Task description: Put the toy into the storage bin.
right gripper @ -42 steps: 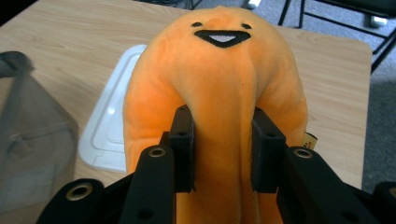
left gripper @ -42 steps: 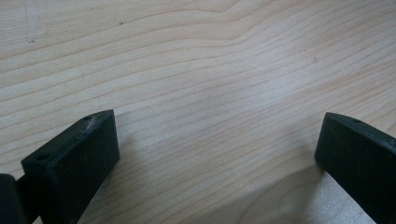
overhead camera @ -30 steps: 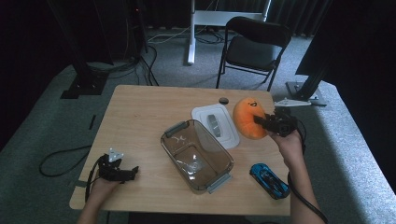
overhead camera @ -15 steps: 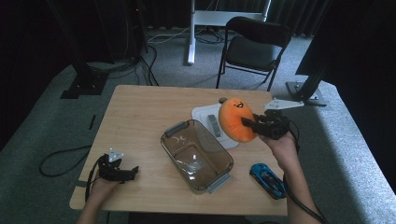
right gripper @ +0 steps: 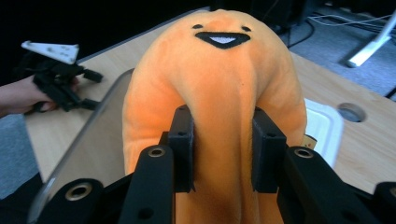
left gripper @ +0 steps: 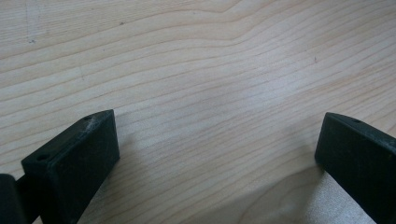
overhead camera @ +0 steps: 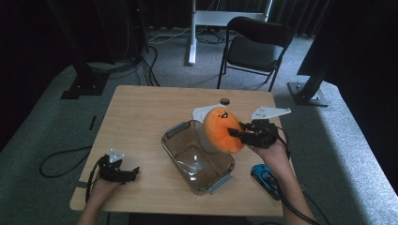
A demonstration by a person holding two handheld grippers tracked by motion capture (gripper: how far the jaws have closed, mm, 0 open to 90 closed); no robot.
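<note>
My right gripper [overhead camera: 236, 134] is shut on an orange plush toy [overhead camera: 220, 130] with a small smiling face and holds it in the air, over the right rim of the clear plastic container [overhead camera: 174, 143]. In the right gripper view both black jaws pinch a fold of the orange plush toy [right gripper: 219, 88], and the right gripper [right gripper: 223, 151] points toward the table's left end. My left gripper [overhead camera: 133, 171] rests low at the table's front left. Its jaws stand wide apart over bare wood, with the left gripper [left gripper: 217, 154] holding nothing.
A white lid [overhead camera: 201, 112] lies on the table behind the container. A blue toy car [overhead camera: 266, 176] sits near the front right edge. A round cable hole [overhead camera: 225, 101] is at the table's back. A black chair [overhead camera: 256, 47] stands beyond the table.
My right gripper has carried the orange plush toy leftward, from beside the white lid to above the container's right rim. The left gripper has stayed where it was.
</note>
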